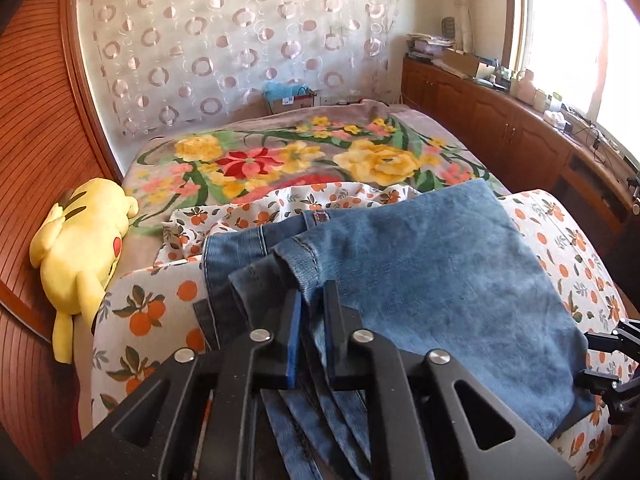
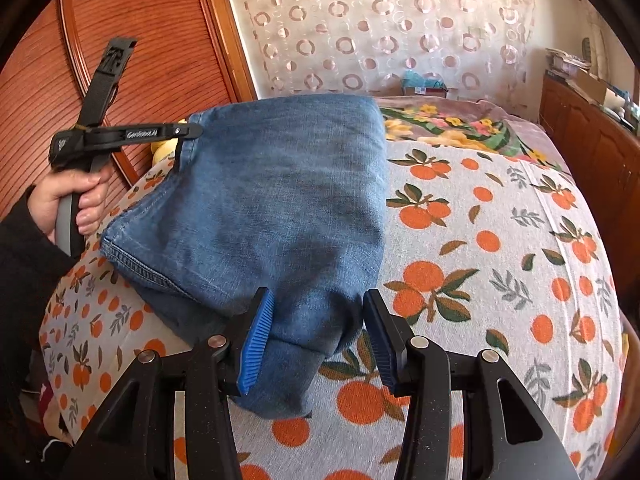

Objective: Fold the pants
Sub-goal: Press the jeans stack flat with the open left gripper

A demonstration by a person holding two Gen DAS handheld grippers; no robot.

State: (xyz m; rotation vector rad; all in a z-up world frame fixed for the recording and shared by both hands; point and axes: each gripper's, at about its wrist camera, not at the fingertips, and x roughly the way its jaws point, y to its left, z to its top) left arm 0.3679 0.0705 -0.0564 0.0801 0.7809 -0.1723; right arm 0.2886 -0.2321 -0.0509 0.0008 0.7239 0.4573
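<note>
**Two grippers on a near-folded pair of jeans**

Left wrist view: left gripper (image 1: 311, 300) has its fingers drawn close together, pinching several denim layers of the pants (image 1: 420, 264) at the hem end; prob. held that way so the stacked leg ends stay aligned while the fold is set. Pants lie as a compact folded bundle on the orange-print sheet (image 1: 152, 312) over the bed; waistband w/ belt loop peeks out at the far left of the bundle. Only this view shows the yellow plush toy (image 1: 80, 256) against the wooden wall, the floral blanket (image 1: 304, 160) beyond, and the layered hem edges up close; a bit of the right gripper shows at the frame's right edge.

Right wrist view: right gripper (image 2: 318, 340) is spread wide, fingers straddling the near corner of the bundle w/o squeezing it; judging by that, it's either about to grab or has let go, can't say which. Only here do you see the person's left hand (image 2: 76, 204) on the tool handle, the left tool's tip clamped at the bundle's far-left corner, and the bundle's whole outline; whether the fold edge is neat underneath is hidden.
</note>
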